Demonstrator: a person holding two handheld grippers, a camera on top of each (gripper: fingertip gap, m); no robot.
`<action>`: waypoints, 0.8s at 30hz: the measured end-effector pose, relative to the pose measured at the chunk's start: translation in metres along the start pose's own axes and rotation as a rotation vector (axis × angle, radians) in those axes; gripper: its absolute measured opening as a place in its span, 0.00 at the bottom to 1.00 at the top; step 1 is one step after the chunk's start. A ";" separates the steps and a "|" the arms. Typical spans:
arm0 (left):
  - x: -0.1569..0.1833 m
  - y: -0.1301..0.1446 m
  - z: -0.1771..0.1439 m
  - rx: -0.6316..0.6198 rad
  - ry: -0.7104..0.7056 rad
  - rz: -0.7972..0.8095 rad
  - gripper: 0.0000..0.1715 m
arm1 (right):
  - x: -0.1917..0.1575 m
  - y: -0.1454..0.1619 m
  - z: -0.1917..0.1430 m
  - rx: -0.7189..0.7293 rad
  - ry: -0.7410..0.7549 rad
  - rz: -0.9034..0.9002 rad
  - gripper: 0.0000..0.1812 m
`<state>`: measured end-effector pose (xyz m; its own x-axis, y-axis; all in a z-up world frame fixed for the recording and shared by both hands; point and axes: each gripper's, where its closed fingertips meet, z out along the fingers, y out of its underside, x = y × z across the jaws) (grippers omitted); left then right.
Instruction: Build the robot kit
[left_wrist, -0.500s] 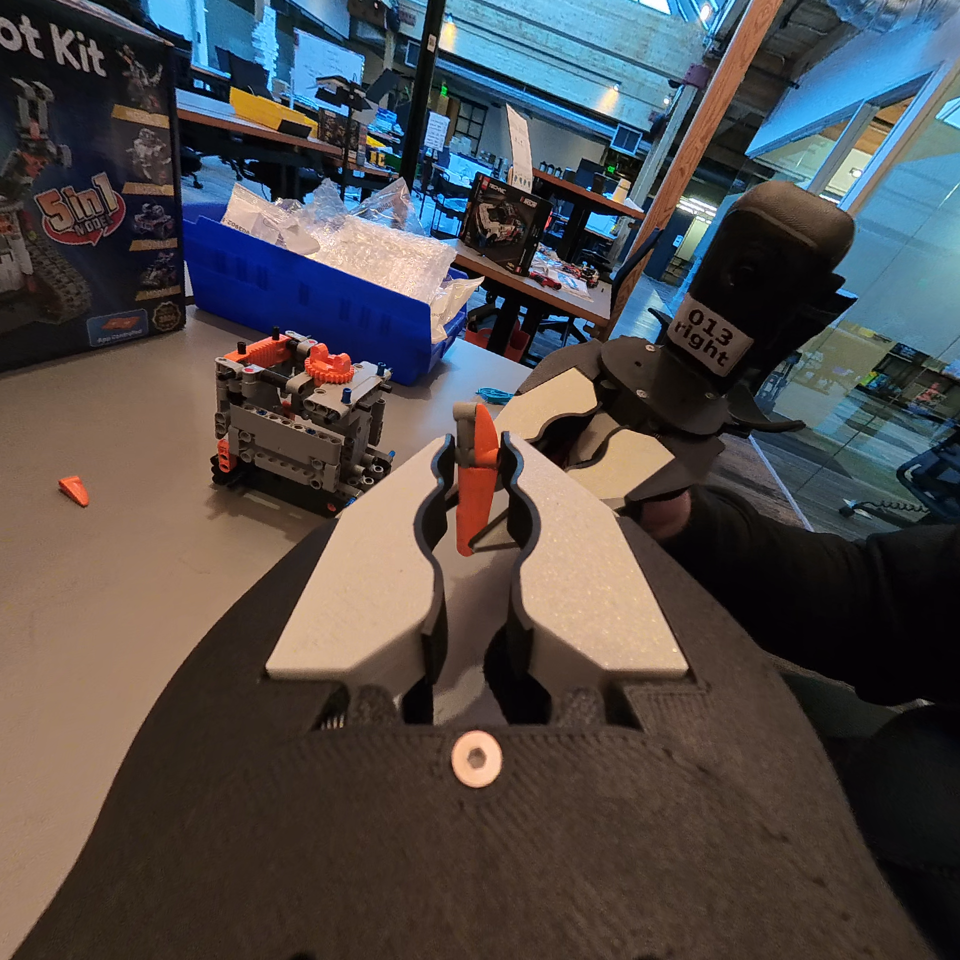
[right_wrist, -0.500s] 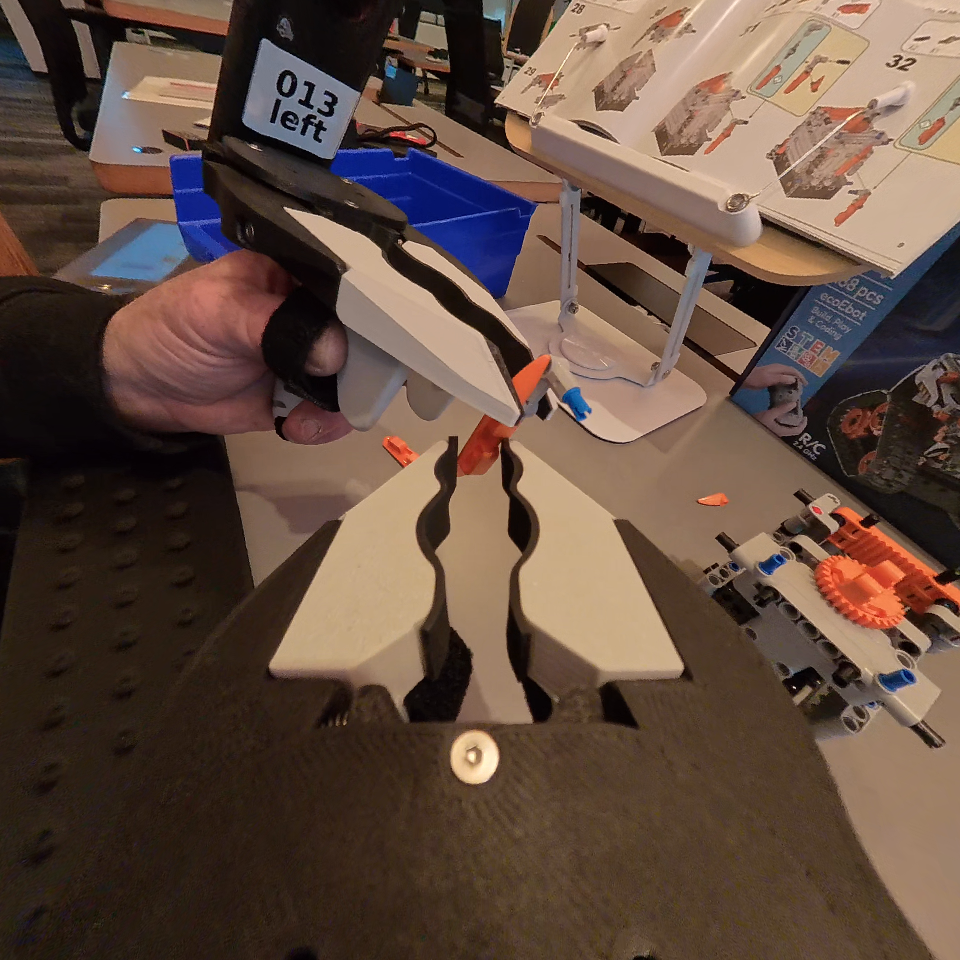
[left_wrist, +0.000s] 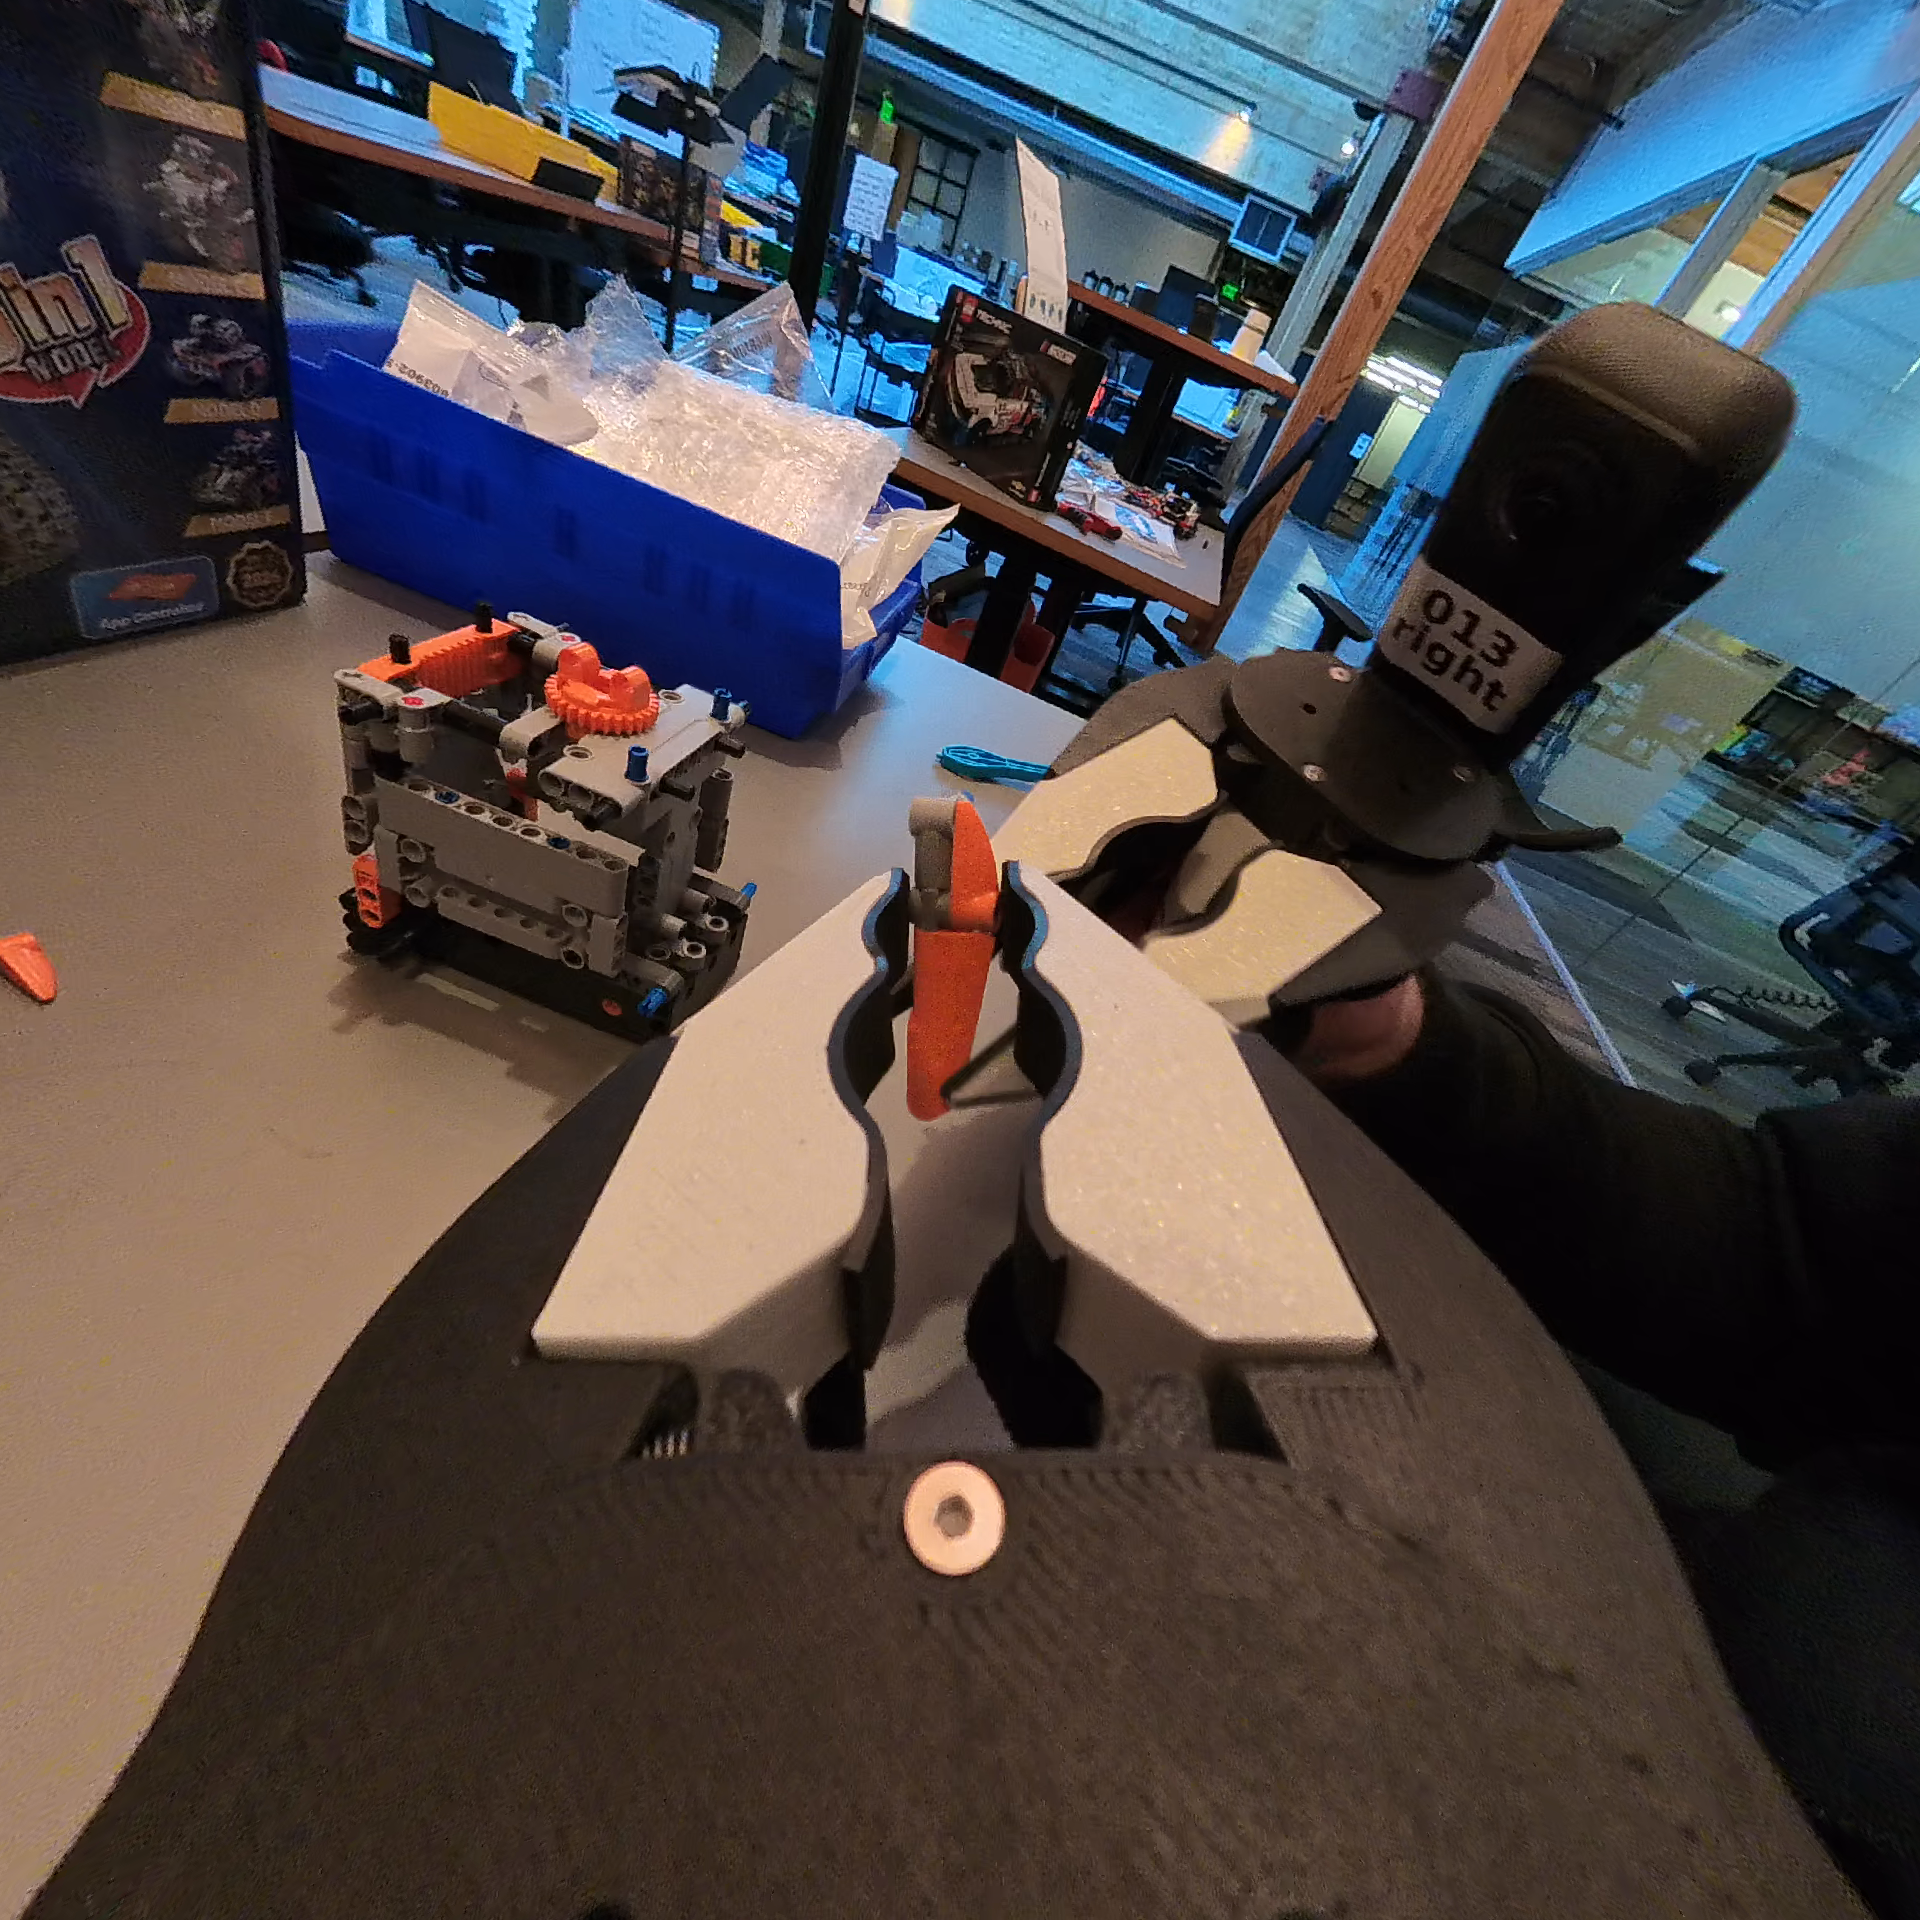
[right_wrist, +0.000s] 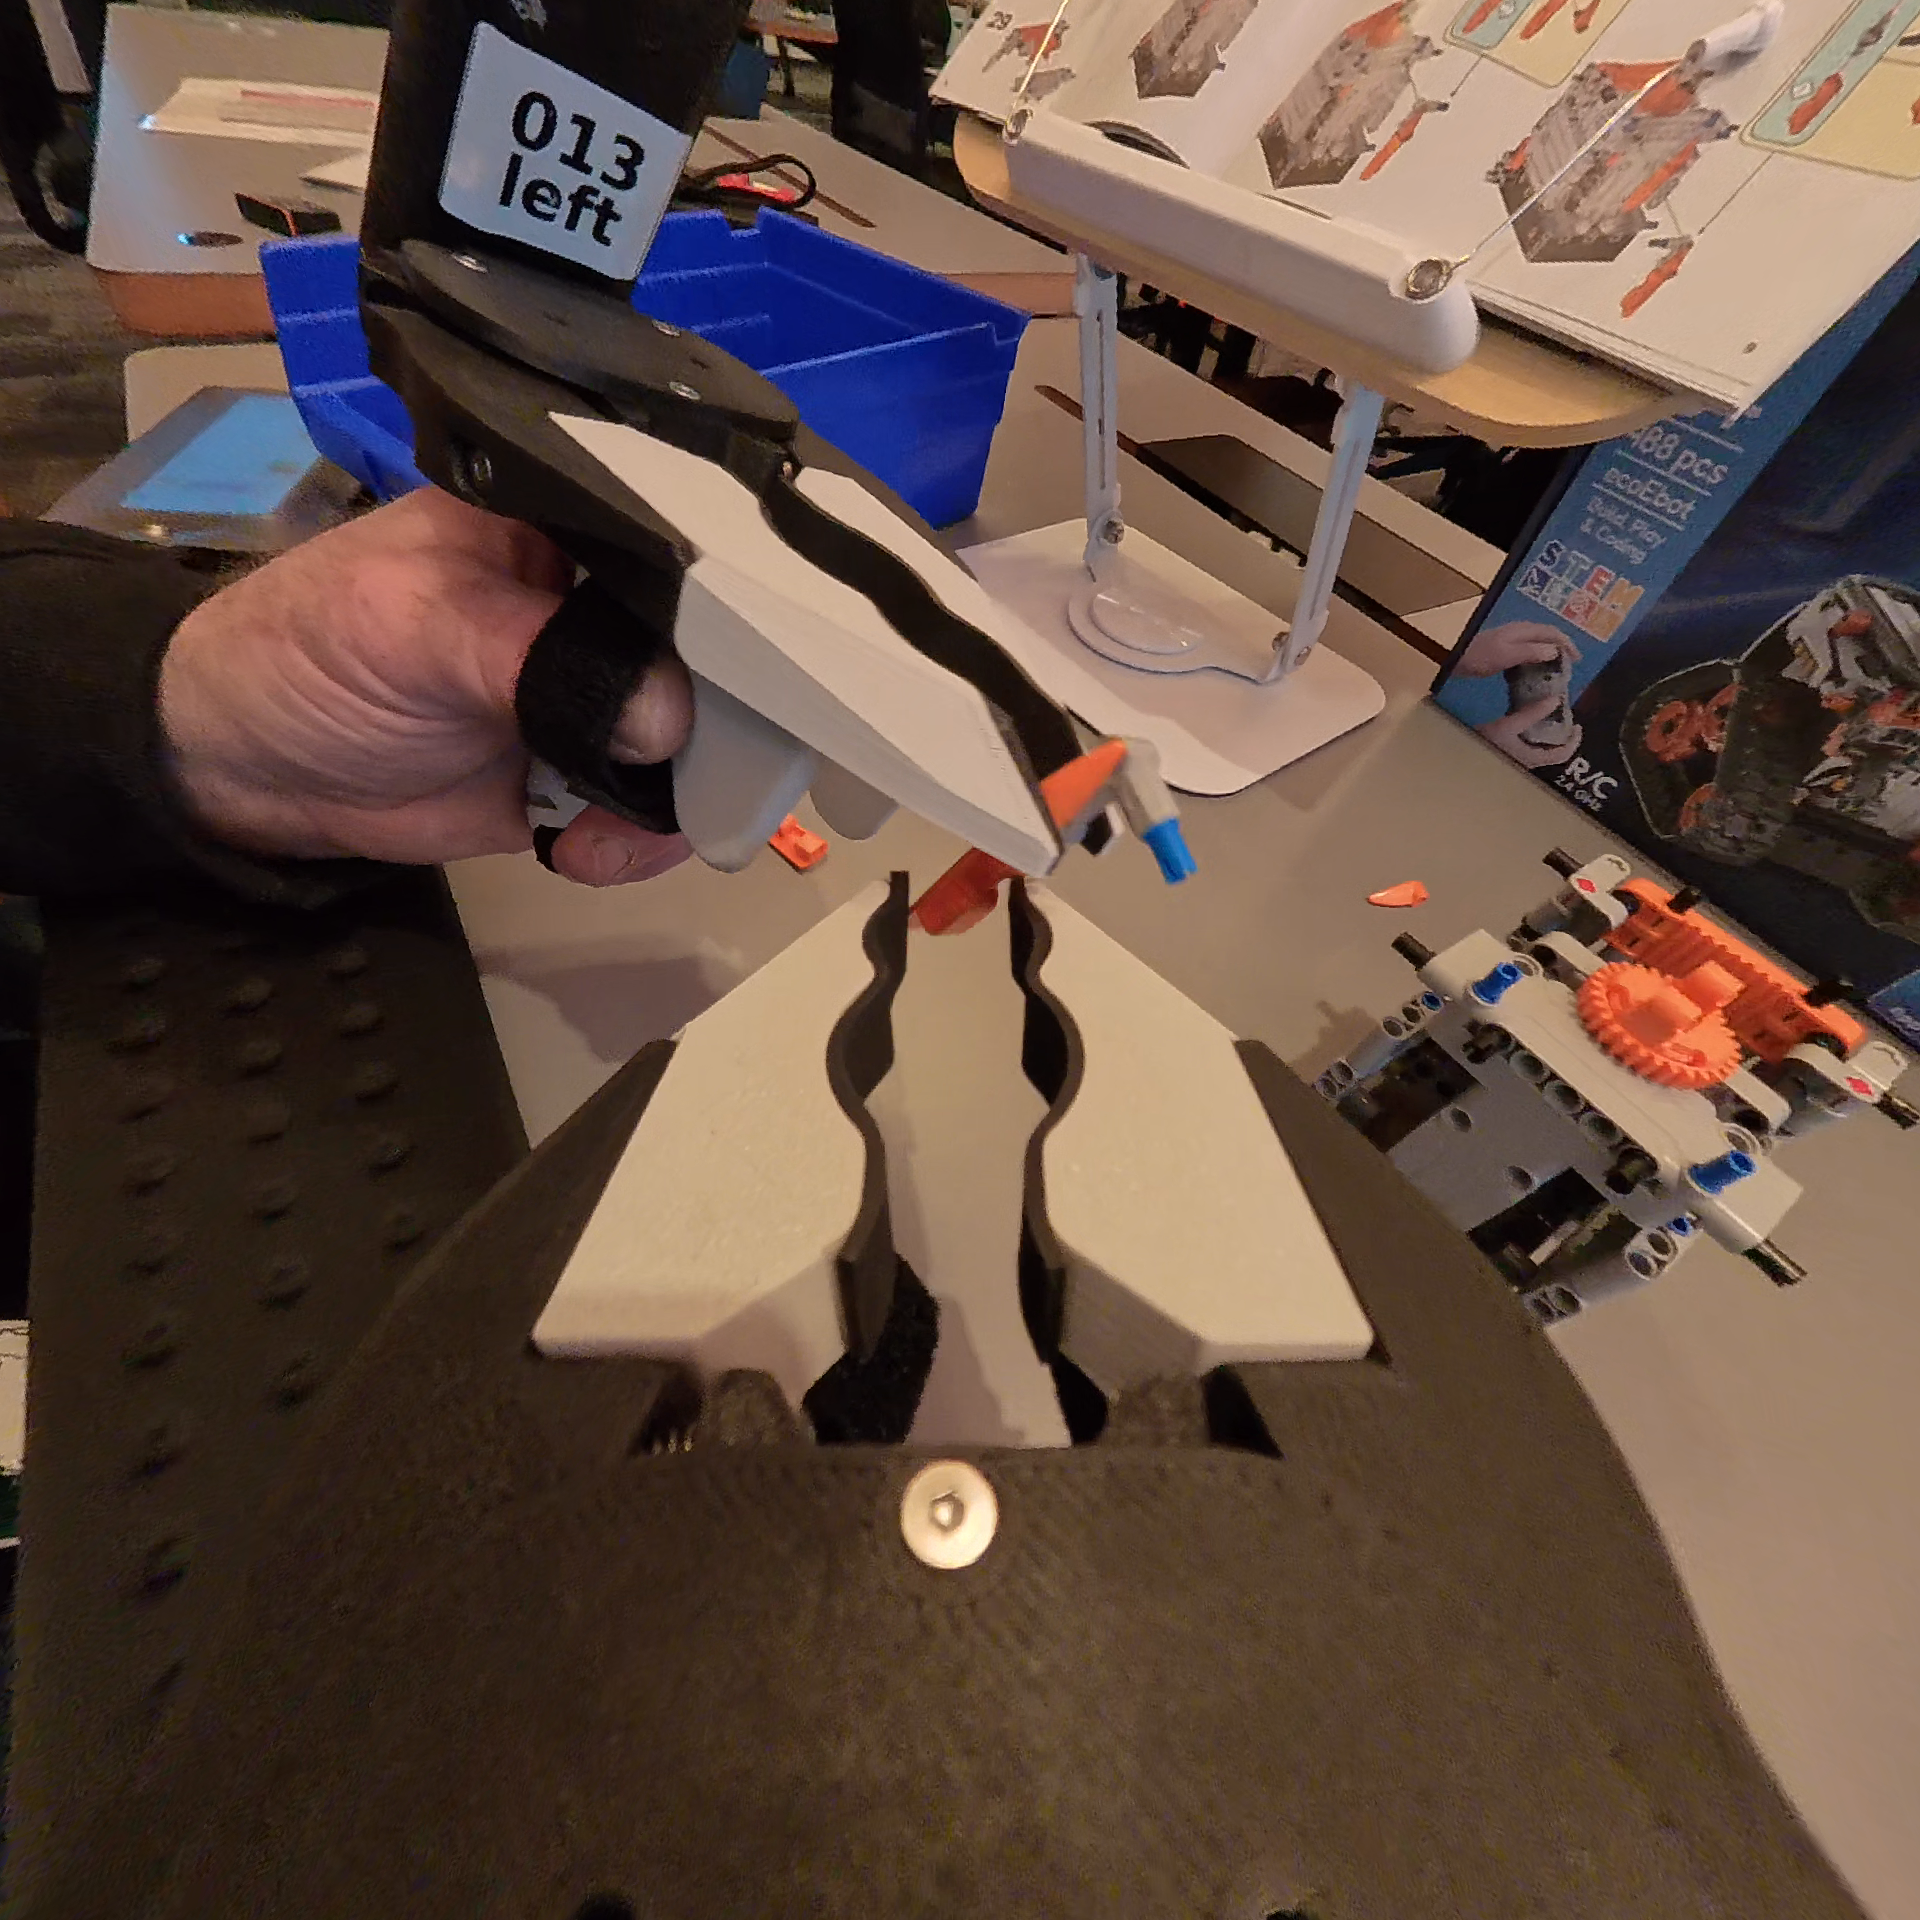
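Our left gripper (left_wrist: 951, 899) grasps an orange piece (left_wrist: 948, 987), its long axis along the fingers. Our right gripper (right_wrist: 956, 894) carries a white label; whether its slightly parted fingers grip the piece, we cannot tell.

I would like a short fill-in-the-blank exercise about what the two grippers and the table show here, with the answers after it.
1. The left gripper is shut on a small orange and ____ piece.
2. The gear on top of the brick model is ____.
3. The bin with plastic bags is ____.
4. The right gripper holds ____.

Answers: grey; orange; blue; nothing
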<state>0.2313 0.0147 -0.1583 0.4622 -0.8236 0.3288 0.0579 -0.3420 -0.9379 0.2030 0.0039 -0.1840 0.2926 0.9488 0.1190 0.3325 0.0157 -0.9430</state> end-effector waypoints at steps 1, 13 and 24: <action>-0.001 0.000 0.003 -0.002 -0.010 -0.002 0.09 | 0.000 0.001 -0.001 -0.006 0.011 -0.012 0.12; -0.006 -0.004 0.032 -0.019 -0.046 0.009 0.09 | 0.029 0.014 -0.013 -0.029 0.120 0.102 0.07; -0.015 -0.003 0.046 -0.071 -0.113 0.166 0.09 | 0.062 0.000 -0.058 0.244 0.063 0.399 0.12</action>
<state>0.2650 0.0486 -0.1652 0.5569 -0.8165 0.1522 -0.0878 -0.2401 -0.9668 0.2728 0.0447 -0.1582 0.4113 0.8748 -0.2562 -0.0350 -0.2657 -0.9634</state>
